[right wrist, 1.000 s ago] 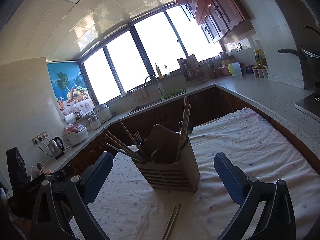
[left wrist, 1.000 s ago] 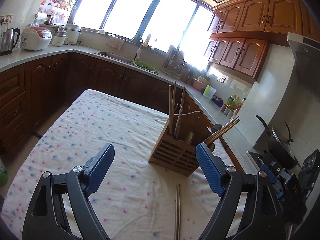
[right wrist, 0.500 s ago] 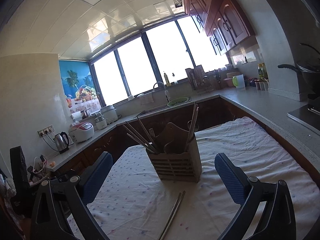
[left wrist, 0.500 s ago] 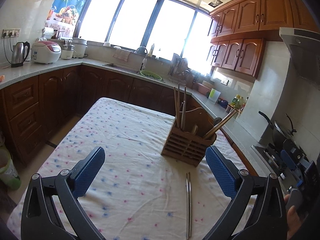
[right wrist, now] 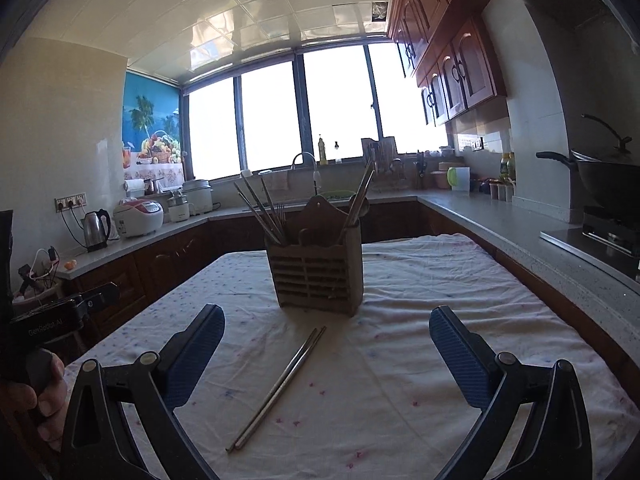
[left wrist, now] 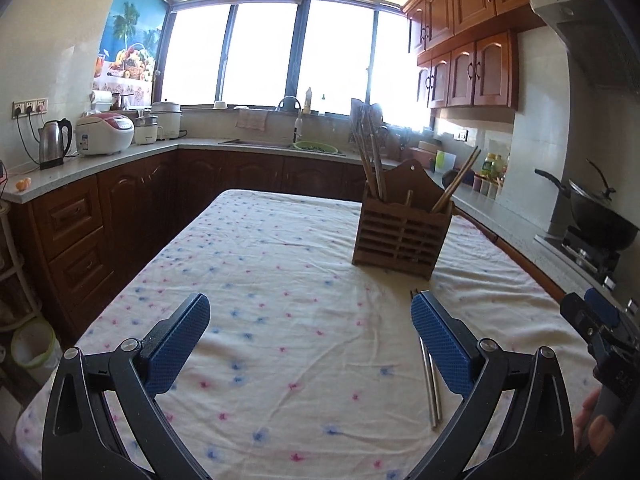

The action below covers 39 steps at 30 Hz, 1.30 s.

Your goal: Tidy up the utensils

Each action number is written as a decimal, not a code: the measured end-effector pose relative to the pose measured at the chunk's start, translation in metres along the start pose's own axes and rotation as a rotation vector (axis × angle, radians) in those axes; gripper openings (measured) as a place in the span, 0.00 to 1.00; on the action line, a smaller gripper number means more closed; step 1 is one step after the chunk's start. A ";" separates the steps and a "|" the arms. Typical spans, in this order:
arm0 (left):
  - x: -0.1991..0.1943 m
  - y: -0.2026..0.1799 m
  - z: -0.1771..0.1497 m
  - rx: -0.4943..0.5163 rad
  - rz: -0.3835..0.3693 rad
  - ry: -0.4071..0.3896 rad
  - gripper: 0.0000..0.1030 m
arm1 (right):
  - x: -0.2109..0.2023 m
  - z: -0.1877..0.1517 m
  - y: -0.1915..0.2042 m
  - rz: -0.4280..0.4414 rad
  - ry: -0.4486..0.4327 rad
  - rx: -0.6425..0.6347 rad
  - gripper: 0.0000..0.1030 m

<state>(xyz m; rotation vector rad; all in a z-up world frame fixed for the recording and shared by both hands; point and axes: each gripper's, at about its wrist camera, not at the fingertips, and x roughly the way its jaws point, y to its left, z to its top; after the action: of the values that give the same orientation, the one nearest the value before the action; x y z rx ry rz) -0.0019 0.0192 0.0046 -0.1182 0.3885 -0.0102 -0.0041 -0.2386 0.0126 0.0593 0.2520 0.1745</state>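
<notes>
A wooden slatted utensil holder (left wrist: pixel 402 229) stands on the table with chopsticks and other utensils in it; it also shows in the right wrist view (right wrist: pixel 316 270). A pair of metal chopsticks (right wrist: pixel 276 390) lies flat on the cloth in front of it, between my right gripper's fingers and partly behind my left gripper's right finger (left wrist: pixel 430 384). My left gripper (left wrist: pixel 310 338) is open and empty above the cloth. My right gripper (right wrist: pixel 326 356) is open and empty, back from the chopsticks.
The table has a white cloth with pink and blue dots (left wrist: pixel 280 288). Counters run around it, with a kettle (left wrist: pixel 54 142), a rice cooker (left wrist: pixel 105 133), a sink (left wrist: pixel 280 144) and a wok on the stove (left wrist: pixel 600 216).
Both grippers have drawn back and levelled out. The holder looks farther off and more of the chopsticks on the cloth shows. Both grippers stayed open.
</notes>
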 end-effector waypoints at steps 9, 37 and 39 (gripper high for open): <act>0.001 -0.022 -0.018 0.076 0.003 0.034 1.00 | -0.011 -0.015 -0.001 -0.036 0.009 -0.027 1.00; -0.009 -0.034 -0.023 0.127 0.042 -0.001 1.00 | -0.024 -0.024 -0.010 -0.036 -0.042 0.014 1.00; -0.009 -0.034 -0.023 0.128 0.045 -0.001 1.00 | -0.024 -0.024 -0.010 -0.033 -0.043 0.012 1.00</act>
<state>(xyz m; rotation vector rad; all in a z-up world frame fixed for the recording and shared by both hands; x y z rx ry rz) -0.0179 -0.0171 -0.0089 0.0170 0.3880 0.0091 -0.0314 -0.2520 -0.0057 0.0707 0.2107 0.1383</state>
